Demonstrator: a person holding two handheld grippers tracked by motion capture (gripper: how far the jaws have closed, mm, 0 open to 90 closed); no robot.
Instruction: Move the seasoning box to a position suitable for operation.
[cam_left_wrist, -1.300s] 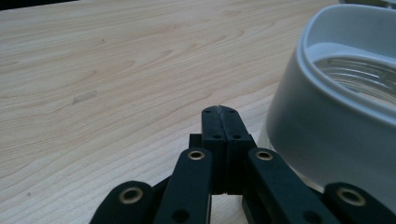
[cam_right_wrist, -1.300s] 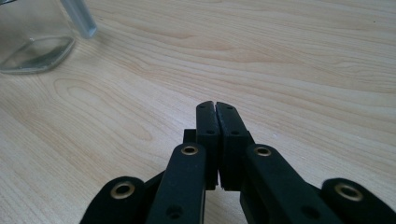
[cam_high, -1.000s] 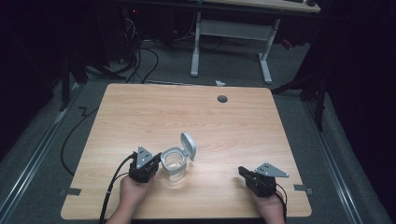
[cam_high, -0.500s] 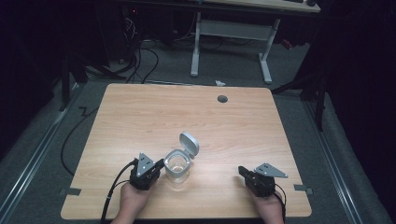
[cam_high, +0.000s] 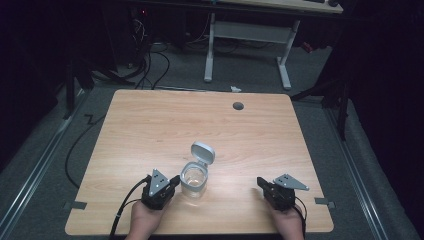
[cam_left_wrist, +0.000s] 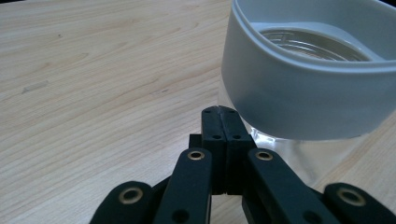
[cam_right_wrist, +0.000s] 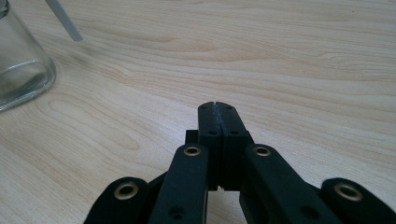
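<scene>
While both sets of jaws sit pressed together: one table (cam_high: 150, 125); one clear jar (cam_high: 193, 180), lid flipped open, at six o'clock; left gripper (cam_high: 173, 181) beside it; right gripper (cam_high: 261, 183) well apart

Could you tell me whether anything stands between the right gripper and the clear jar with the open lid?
Nothing visible does. Bare wooden table lies between the right gripper and the jar. The left gripper sits on the jar's far side, its jaws shut right beside the jar's grey collar.
</scene>
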